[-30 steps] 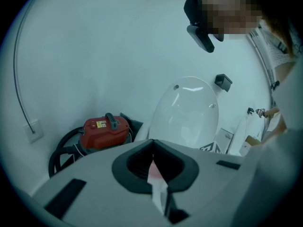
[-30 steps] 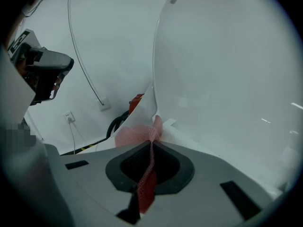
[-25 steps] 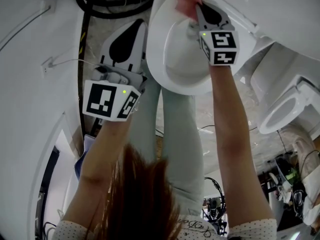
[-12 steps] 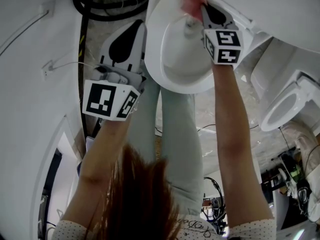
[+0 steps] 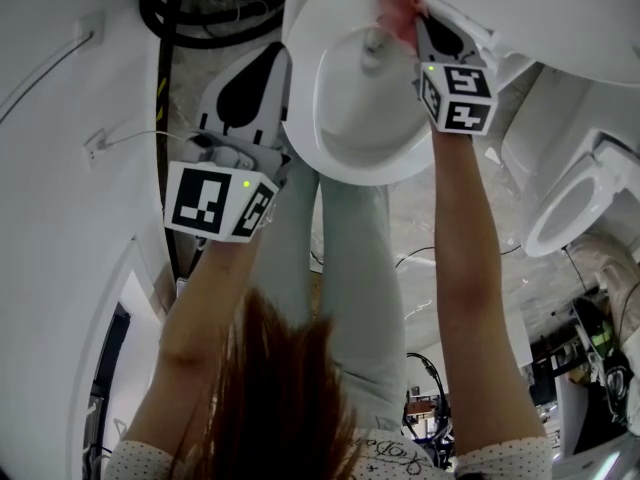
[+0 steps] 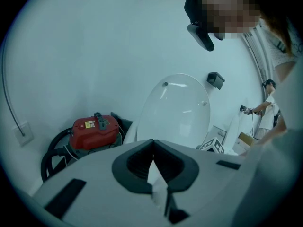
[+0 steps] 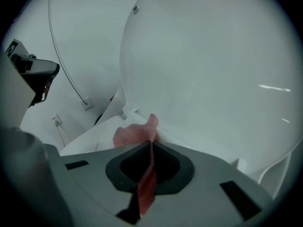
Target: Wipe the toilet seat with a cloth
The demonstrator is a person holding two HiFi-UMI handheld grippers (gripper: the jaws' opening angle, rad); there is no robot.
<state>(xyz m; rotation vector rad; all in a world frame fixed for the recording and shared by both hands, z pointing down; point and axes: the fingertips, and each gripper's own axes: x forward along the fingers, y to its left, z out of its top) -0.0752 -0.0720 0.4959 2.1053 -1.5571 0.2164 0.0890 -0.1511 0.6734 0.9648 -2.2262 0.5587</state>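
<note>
The right claw (image 5: 413,16) grips the pink cloth (image 5: 396,6) tight, holding it against the toilet seat (image 5: 303,118) at 1 o'clock for wiping. The left claw (image 5: 268,58), closed and empty, waits aside at 9 o'clock.

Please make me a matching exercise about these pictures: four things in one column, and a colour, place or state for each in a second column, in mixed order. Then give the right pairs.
Things:
1. cloth
2. lid
3. vacuum
4. left gripper

Descriptions:
A. red, beside the wall
B. white, raised
C. shut, holding nothing
D. pink, pinched in the right gripper

Pairs: 1-D, 2-B, 3-A, 4-C
</note>
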